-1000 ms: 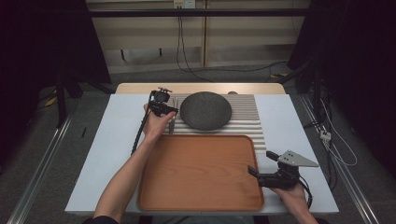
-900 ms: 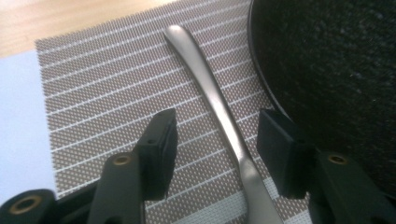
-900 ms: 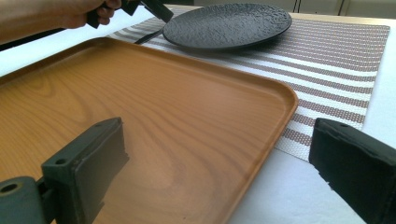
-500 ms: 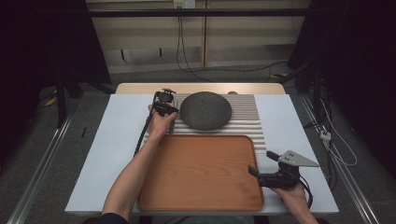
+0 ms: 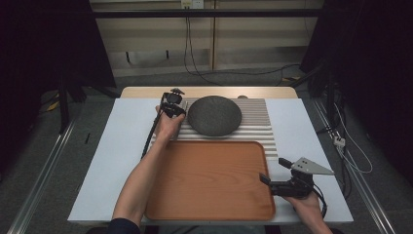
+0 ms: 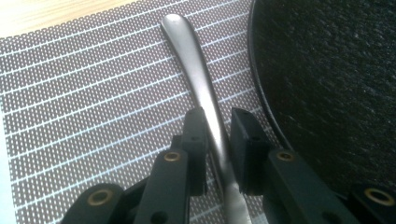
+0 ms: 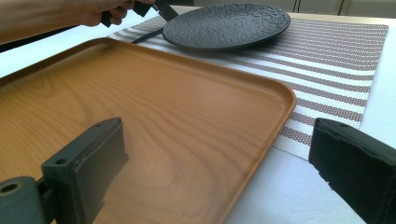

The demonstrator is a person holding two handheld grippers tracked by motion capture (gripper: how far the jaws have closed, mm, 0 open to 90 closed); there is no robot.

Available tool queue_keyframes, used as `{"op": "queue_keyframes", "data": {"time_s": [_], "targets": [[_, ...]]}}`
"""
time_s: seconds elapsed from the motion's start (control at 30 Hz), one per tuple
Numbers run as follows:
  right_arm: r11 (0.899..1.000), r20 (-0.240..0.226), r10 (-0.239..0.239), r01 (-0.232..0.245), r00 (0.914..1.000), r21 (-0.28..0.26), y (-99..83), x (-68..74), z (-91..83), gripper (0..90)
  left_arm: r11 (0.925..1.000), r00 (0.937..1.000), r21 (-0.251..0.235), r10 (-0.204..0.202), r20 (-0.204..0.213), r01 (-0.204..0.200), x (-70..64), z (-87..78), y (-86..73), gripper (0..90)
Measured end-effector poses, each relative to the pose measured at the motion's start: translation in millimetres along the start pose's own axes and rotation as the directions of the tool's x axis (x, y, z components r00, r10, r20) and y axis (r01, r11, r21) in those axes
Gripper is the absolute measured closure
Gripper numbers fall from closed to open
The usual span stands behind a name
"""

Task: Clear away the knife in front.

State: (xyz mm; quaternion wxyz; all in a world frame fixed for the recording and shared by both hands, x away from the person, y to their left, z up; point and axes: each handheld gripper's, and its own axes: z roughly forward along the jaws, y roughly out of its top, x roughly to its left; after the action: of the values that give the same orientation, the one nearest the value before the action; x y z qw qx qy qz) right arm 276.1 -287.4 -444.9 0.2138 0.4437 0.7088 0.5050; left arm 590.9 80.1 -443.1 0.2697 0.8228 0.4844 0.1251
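Since a second ago the left gripper (image 6: 217,140) has slid farther up beside the black plate (image 5: 215,115), its jaws now nearly closed astride the light, stiff, slippery metal utensil handle (image 6: 196,77) lying flat just left of that plate, best pinched mid-handle, while the right gripper (image 7: 219,172) waits wide open.

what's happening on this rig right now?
A person works at a table with a gripper in each hand. The left gripper has its jaws on either side of the handle of a metal utensil that lies on the striped placemat, just left of the dark plate; whether it is clamped yet is hard to tell. The right gripper is open, holding nothing, at the right edge of the wooden tray.
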Motion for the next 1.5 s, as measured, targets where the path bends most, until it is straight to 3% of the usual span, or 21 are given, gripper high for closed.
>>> {"op": "queue_keyframes", "data": {"time_s": [0.13, 0.27, 0.37, 0.53, 0.67, 0.77, 1.0, 1.3, 1.37, 1.43, 1.5], "targets": [[1.000, 0.002, 0.003, -0.003, 1.0000, 0.000, -0.3, -0.4, -0.4, 4.0, 0.9996, 0.9994, -0.012, -0.025, 0.025, 0.025, 8.5, 1.4, 0.8, 77.4], [1.000, 0.003, 0.006, -0.006, 1.0000, 0.002, -0.4, -0.7, 0.0, 4.0, 0.9998, 0.9999, -0.012, -0.015, 0.008, 0.015, 8.4, 2.7, 2.7, 77.5], [1.000, 0.004, 0.004, -0.004, 1.0000, 0.003, -0.4, -0.6, 0.2, 4.0, 0.9996, 0.9995, -0.009, -0.026, 0.019, 0.027, 11.1, 3.4, 4.5, 77.8], [1.000, 0.006, 0.007, -0.007, 1.0000, 0.003, -0.5, -1.4, 0.5, 4.0, 0.9999, 0.9999, -0.001, -0.010, 0.010, 0.010, 11.2, 3.8, 6.6, 78.2], [1.000, 0.007, 0.008, -0.008, 0.9999, 0.006, -0.6, -1.7, 1.2, 3.9, 0.9992, 0.9992, 0.005, 0.040, 0.004, -0.040, 9.3, 5.3, 8.8, 80.1], [1.000, 0.006, 0.009, -0.009, 0.9999, 0.005, -0.6, -1.7, 0.9, 4.0, 0.9993, 0.9991, 0.005, 0.036, 0.022, -0.036, 11.8, 5.2, 8.5, 80.1], [1.000, 0.005, 0.011, -0.011, 0.9999, 0.007, -0.6, -1.7, 2.1, 4.0, 0.9974, 0.9979, 0.057, 0.040, 0.051, -0.043, 16.6, -0.2, 7.2, 79.8], [1.000, 0.004, 0.007, -0.007, 1.0000, 0.008, -0.4, -1.2, 2.1, 4.0, 0.9980, 0.9995, 0.059, 0.021, 0.026, -0.022, 14.0, 0.8, 7.5, 78.8], [1.000, 0.004, 0.007, -0.007, 1.0000, 0.008, -0.4, -1.3, 2.1, 4.0, 0.9964, 0.9985, 0.069, 0.048, 0.027, -0.050, 13.9, 0.6, 8.7, 79.2], [1.000, 0.002, 0.006, -0.006, 1.0000, 0.007, -0.4, -1.1, 1.9, 4.0, 0.9964, 0.9984, 0.072, 0.042, 0.039, -0.044, 15.4, 0.5, 9.2, 80.1], [1.000, 0.003, 0.010, -0.010, 0.9999, 0.007, -0.5, -1.4, 1.7, 4.0, 0.9956, 0.9975, 0.070, 0.061, 0.035, -0.063, 14.9, 0.6, 9.1, 80.2]]}}
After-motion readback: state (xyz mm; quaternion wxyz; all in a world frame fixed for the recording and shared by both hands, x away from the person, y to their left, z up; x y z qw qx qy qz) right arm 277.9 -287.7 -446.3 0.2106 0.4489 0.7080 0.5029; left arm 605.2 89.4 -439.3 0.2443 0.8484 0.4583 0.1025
